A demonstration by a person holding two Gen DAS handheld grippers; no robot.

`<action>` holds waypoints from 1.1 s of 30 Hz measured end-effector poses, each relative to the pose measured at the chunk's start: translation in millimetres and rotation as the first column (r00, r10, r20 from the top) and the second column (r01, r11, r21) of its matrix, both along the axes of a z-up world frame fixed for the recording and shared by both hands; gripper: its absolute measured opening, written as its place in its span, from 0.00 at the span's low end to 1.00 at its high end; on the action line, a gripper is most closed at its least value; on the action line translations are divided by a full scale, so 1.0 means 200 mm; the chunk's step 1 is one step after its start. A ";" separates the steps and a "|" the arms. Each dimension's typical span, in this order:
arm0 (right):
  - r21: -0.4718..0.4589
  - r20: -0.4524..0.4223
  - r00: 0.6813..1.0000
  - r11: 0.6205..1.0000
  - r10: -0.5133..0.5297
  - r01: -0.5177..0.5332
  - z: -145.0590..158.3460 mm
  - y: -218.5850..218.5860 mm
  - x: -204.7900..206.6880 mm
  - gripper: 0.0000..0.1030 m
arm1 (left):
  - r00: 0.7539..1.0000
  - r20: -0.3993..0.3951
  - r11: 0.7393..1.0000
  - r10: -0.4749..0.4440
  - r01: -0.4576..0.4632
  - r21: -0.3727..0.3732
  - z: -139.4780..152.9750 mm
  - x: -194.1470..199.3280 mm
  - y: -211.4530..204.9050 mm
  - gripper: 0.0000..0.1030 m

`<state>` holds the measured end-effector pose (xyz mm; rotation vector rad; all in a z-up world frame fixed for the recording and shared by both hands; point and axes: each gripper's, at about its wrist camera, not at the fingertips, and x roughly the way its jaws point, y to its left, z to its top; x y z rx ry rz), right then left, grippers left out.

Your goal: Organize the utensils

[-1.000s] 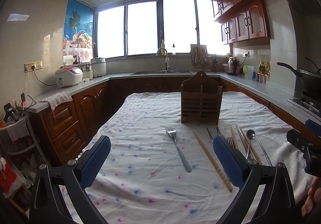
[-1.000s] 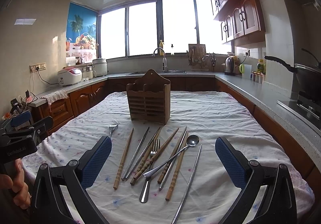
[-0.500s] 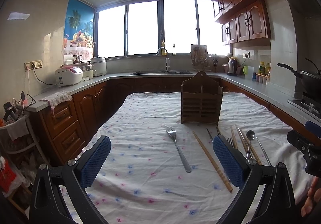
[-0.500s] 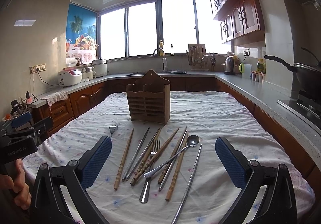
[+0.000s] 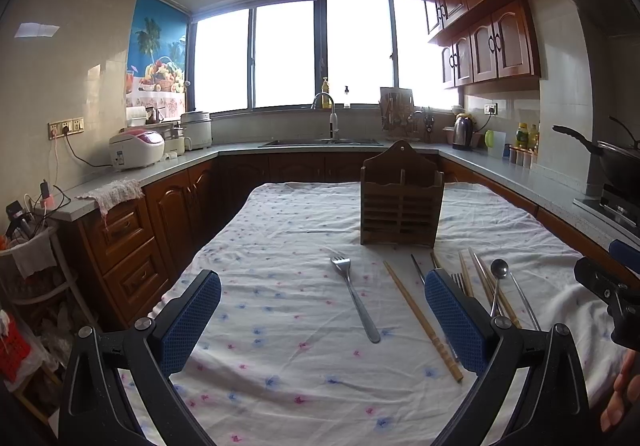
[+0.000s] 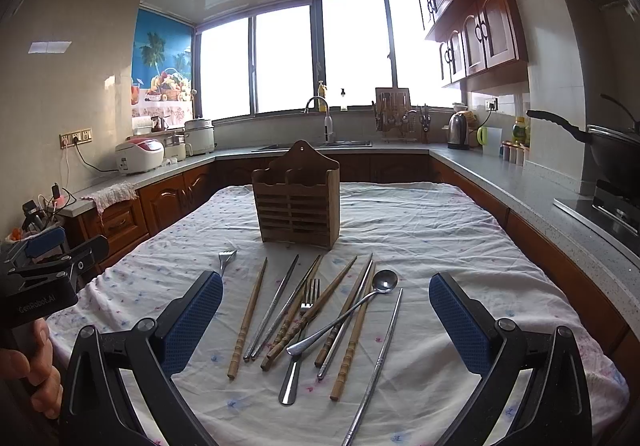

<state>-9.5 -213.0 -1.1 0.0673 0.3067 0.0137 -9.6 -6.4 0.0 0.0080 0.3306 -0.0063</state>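
Note:
A wooden utensil holder (image 5: pixel 401 202) (image 6: pixel 298 204) stands upright mid-table. In the left wrist view a lone metal fork (image 5: pixel 355 296) lies in front of it, with a wooden chopstick (image 5: pixel 420 320) to its right. In the right wrist view a pile lies before the holder: wooden chopsticks (image 6: pixel 246 320), metal chopsticks (image 6: pixel 276 304), a fork (image 6: pixel 302 330), a spoon (image 6: pixel 352 310). My left gripper (image 5: pixel 322 320) is open and empty above the lone fork. My right gripper (image 6: pixel 326 326) is open and empty above the pile.
The table wears a white flowered cloth (image 5: pixel 280 246) (image 6: pixel 420 230). Counters with wooden cabinets (image 5: pixel 132 242) run along both sides. A wok (image 6: pixel 612 150) sits on the stove at right. The other gripper shows at each view's edge.

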 end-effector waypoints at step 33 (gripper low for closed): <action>0.096 -0.136 0.990 0.993 -0.049 0.062 -0.07 -0.16 0.16 1.00 | 0.984 -0.167 0.998 -0.054 0.050 -0.031 0.03 0.23 -0.03 0.99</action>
